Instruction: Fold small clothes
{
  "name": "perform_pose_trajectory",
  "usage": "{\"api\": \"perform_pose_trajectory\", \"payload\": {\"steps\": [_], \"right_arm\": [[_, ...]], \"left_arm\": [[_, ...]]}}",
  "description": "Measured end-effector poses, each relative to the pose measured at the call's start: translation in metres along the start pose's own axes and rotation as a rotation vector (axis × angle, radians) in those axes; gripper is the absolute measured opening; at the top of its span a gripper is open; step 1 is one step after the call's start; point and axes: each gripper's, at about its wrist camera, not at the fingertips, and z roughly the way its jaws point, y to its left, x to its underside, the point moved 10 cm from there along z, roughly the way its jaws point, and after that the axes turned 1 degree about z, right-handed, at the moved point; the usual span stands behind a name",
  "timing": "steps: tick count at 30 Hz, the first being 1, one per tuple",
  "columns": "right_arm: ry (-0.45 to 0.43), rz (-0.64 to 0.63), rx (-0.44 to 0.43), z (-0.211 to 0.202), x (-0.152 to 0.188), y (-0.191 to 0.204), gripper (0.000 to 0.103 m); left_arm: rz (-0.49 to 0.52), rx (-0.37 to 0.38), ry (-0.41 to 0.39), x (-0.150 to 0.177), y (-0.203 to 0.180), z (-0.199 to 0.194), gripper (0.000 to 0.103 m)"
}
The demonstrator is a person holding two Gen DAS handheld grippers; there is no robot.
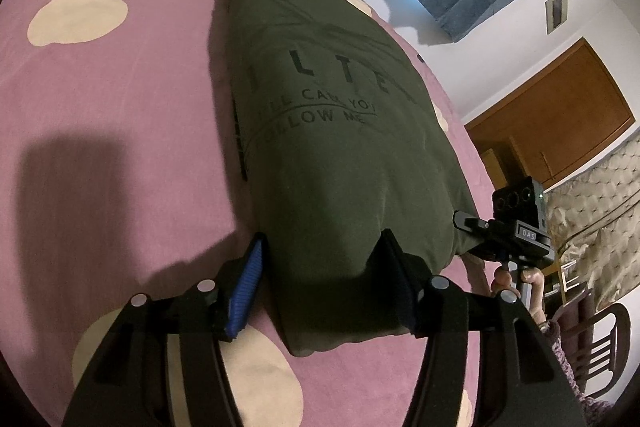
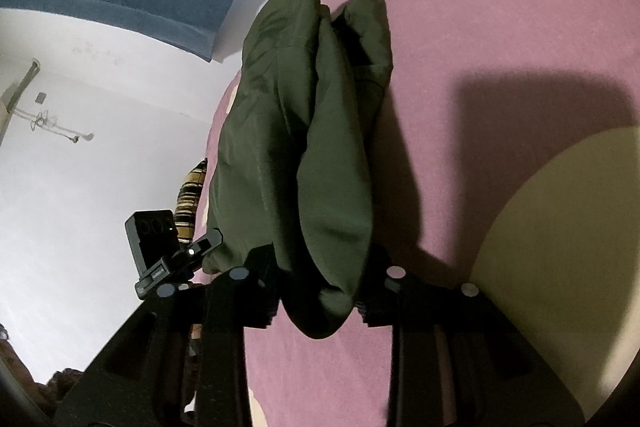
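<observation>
The green T-shirt (image 1: 328, 131) stretched lengthwise away from both grippers; the left gripper (image 1: 320, 267) and right gripper (image 2: 320, 283) each clamped its near edge.

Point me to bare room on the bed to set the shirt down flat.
Widest bare patch: pink cover left of the green shirt, out toward the cream spots. The right wrist view shows more bare cover beside the folds. Crowded along the near edge, where the left gripper and right gripper both straddle the shirt.
</observation>
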Motion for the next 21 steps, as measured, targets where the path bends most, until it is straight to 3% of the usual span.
{"api": "perform_pose_trajectory", "payload": {"steps": [2,6,11,13,21], "right_arm": [[-0.004,-0.001,-0.002,-0.001,-0.001,0.002,0.041],[-0.024,-0.069,0.031,-0.011,-0.006,0.017,0.077],[-0.067,-0.101,0.077,-0.023,-0.035,0.016,0.082],[-0.054,-0.08,0.08,-0.016,-0.049,0.007,0.082],[0.019,-0.084,0.047,0.027,-0.081,0.002,0.082]], "left_arm": [[0.002,-0.015,-0.011,0.0,0.002,-0.002,0.068],[0.019,-0.018,-0.033,-0.004,0.0,-0.012,0.077],[-0.021,-0.007,-0.037,-0.023,0.016,-0.016,0.083],[-0.049,0.04,-0.007,-0.031,0.018,-0.008,0.083],[-0.075,0.081,0.035,-0.058,0.025,0.023,0.086]]}}
